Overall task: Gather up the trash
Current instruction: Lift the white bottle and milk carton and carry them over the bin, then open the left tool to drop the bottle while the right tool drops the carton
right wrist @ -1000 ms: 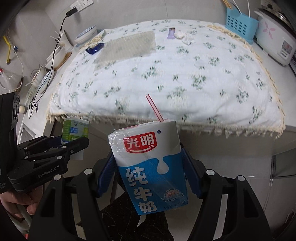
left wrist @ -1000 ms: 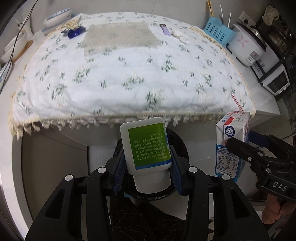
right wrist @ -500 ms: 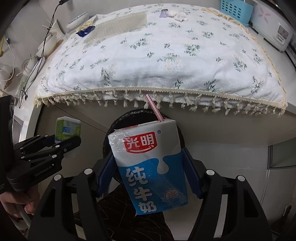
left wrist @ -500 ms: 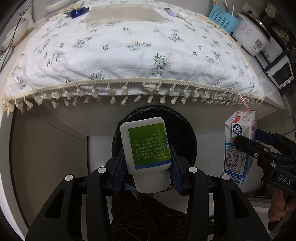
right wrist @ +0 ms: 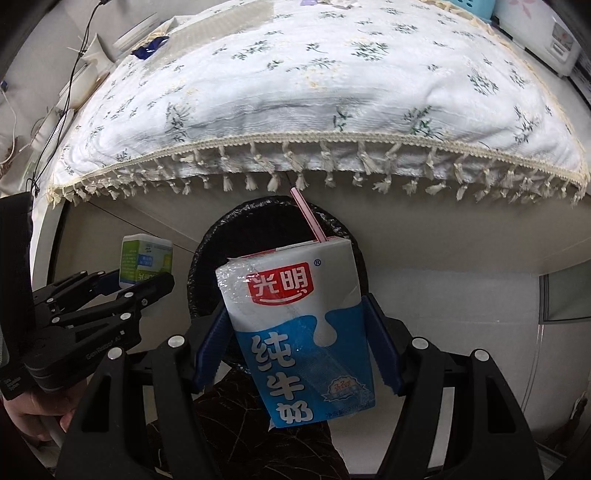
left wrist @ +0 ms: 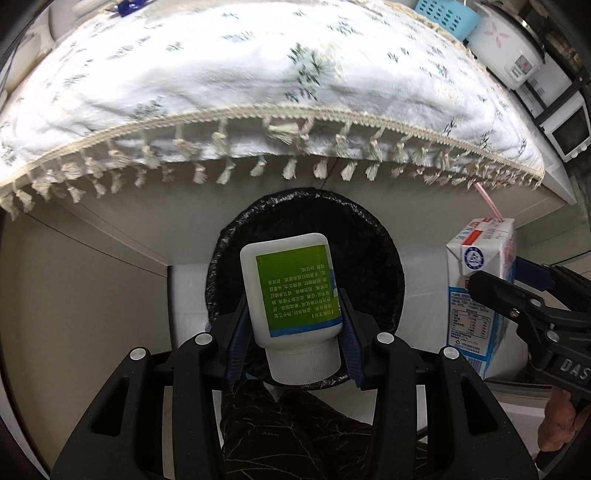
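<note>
My left gripper (left wrist: 293,314) is shut on a white bottle with a green label (left wrist: 291,291), cap toward the camera. Behind and below it gapes a round bin lined with a black bag (left wrist: 369,236), under the table's edge. My right gripper (right wrist: 297,332) is shut on a blue and white milk carton (right wrist: 295,325) with a pink straw (right wrist: 306,214), also above the black-lined bin (right wrist: 207,266). Each view shows the other hand's load: the milk carton (left wrist: 476,295) at right, the bottle (right wrist: 144,262) at left.
A table under a white flowered cloth with a tasselled fringe (left wrist: 258,85) overhangs the bin. A blue basket (left wrist: 443,14), a rice cooker (left wrist: 506,48) and a small oven (left wrist: 569,129) stand at the right. Cables and dishes (right wrist: 74,85) sit left of the table. A dark patterned trouser leg (left wrist: 280,432) shows below.
Both grippers have sunk with their loads below the table's edge. The black-lined bin, earlier mostly hidden, now fills the middle of both views; the tabletop has slid upward.
</note>
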